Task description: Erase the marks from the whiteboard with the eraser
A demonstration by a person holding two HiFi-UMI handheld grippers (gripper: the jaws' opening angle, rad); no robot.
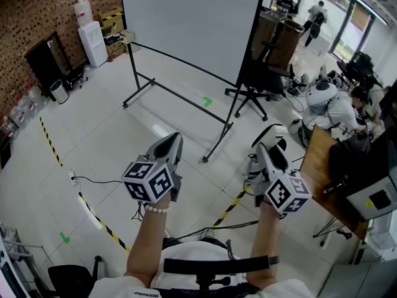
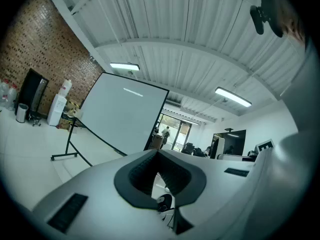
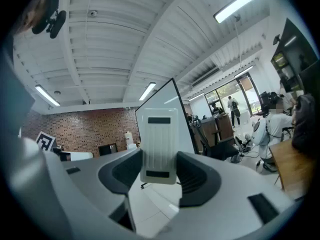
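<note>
1. The right tool (image 3: 159,160) is clamped on the eraser (image 3: 159,143); the left tool (image 2: 158,153) has its jaws together.
2. The whiteboard (image 1: 192,23) stands ahead on the floor (image 1: 93,141), its top cut off and its marks impossible to make out.
3. The eraser stands upright out of the jaws, white and ribbed, with a dark bar at each end.
</note>
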